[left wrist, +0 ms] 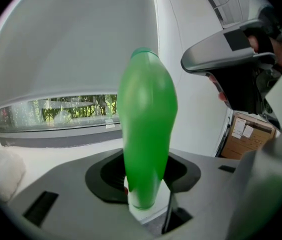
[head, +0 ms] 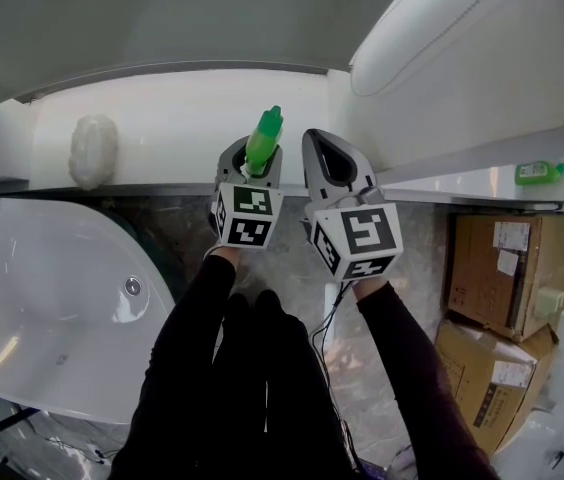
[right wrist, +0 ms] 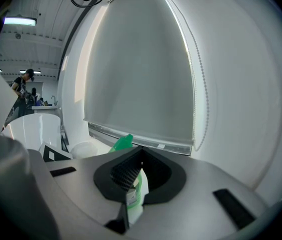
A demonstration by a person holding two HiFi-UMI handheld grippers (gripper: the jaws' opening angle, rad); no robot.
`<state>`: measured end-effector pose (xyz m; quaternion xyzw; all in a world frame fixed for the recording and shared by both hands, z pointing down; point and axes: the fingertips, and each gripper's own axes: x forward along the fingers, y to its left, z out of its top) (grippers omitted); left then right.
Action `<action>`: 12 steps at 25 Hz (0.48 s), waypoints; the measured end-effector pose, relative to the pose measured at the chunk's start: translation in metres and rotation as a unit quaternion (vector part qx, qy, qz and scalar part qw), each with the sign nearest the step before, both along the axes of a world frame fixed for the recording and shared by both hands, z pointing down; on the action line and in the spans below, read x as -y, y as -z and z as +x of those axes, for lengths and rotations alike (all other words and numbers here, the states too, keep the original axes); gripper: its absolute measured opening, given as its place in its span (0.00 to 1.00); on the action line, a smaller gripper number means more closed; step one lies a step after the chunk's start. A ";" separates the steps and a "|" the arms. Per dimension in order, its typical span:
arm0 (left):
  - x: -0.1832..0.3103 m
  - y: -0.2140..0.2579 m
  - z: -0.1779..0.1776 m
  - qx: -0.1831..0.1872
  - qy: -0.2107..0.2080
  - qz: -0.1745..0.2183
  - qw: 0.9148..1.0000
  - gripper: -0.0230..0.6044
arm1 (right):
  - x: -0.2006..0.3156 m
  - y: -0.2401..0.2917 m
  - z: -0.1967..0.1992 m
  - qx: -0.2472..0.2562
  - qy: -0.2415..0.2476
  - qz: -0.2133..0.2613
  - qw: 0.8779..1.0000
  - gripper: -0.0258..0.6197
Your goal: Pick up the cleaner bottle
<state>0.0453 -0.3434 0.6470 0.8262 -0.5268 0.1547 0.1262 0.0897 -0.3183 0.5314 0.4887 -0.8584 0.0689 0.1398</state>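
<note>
The cleaner bottle (head: 264,138) has a bright green tapered top and a white body. It stands upright between the jaws of my left gripper (head: 254,153), which close around its lower part by the white ledge (head: 162,118). In the left gripper view the green top (left wrist: 146,124) fills the middle, with the left gripper (left wrist: 143,176) hugging the white neck. My right gripper (head: 334,150) hangs just right of it, jaws together and holding nothing. In the right gripper view that gripper's (right wrist: 141,151) pads meet at the tips, and the bottle (right wrist: 123,142) shows beyond them to the left.
A white basin (head: 52,298) curves at the lower left. A white sponge-like lump (head: 94,150) lies on the ledge. Cardboard boxes (head: 507,268) are stacked at the right, with a small green bottle (head: 539,172) on a shelf above. A large white fixture (head: 482,48) is at the upper right.
</note>
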 end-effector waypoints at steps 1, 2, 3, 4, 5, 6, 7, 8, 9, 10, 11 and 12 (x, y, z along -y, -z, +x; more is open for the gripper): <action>-0.001 0.005 0.000 0.000 0.000 0.003 1.000 0.33 | -0.001 0.002 0.000 0.000 0.000 0.001 1.000 0.04; -0.002 0.010 -0.001 -0.001 0.001 0.007 1.000 0.33 | -0.002 0.005 0.000 0.001 0.000 0.002 1.000 0.04; -0.003 0.017 -0.002 -0.001 0.002 0.011 1.000 0.33 | -0.003 0.009 0.000 0.002 0.000 0.003 1.000 0.04; -0.004 0.025 -0.003 -0.002 0.003 0.016 1.000 0.33 | -0.004 0.014 0.000 0.003 0.000 0.004 1.000 0.04; -0.005 0.033 -0.004 -0.003 0.004 0.019 1.000 0.33 | -0.005 0.019 -0.001 0.005 0.001 0.005 1.000 0.04; -0.005 0.042 -0.007 -0.003 0.006 0.023 1.000 0.33 | -0.007 0.024 -0.001 0.006 0.002 0.006 1.000 0.04; -0.006 0.050 -0.010 -0.003 0.007 0.026 1.000 0.33 | -0.008 0.031 -0.003 0.006 0.003 0.007 1.000 0.04; -0.006 0.059 -0.014 -0.002 0.009 0.029 1.000 0.33 | -0.009 0.038 -0.005 0.007 0.004 0.008 1.000 0.04; -0.007 0.069 -0.018 -0.001 0.012 0.031 0.999 0.33 | -0.010 0.045 -0.007 0.008 0.005 0.009 1.000 0.04; -0.008 0.078 -0.022 0.001 0.014 0.034 0.999 0.33 | -0.011 0.053 -0.010 0.008 0.007 0.011 1.000 0.04; -0.009 0.088 -0.027 0.002 0.016 0.037 0.999 0.33 | -0.012 0.060 -0.012 0.009 0.009 0.012 1.000 0.04; -0.010 0.097 -0.031 0.003 0.019 0.039 0.999 0.33 | -0.013 0.068 -0.015 0.009 0.011 0.013 1.000 0.04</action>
